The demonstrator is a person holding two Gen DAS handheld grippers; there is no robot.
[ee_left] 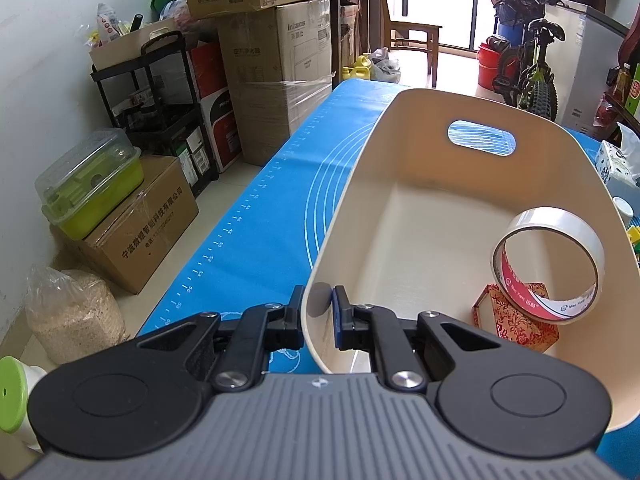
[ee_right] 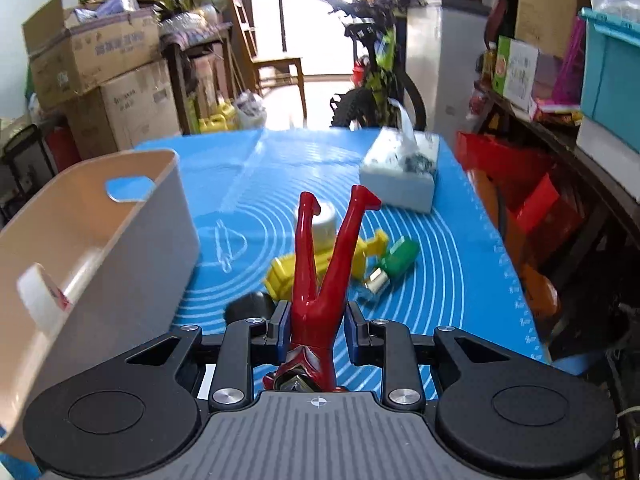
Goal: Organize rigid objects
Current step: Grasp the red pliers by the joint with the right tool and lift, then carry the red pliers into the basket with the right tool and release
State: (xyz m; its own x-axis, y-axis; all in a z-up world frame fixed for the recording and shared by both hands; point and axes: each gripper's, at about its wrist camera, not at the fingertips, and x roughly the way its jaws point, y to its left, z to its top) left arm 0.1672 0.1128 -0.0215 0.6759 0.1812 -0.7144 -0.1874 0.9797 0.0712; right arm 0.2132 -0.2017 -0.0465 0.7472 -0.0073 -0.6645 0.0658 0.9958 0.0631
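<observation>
Both grippers clamp: left point(ee_left: 318, 306) on bin point(ee_left: 400, 152) wall, right point(ee_right: 316, 320) on figurine point(ee_right: 320, 280) before yellow toy point(ee_right: 284, 276).

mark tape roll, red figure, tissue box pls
tape roll point(ee_left: 576, 227), left wrist view, on its outer clear band.
red figure point(ee_right: 318, 300), right wrist view, on its hips.
tissue box point(ee_right: 400, 184), right wrist view, on its near side.
</observation>
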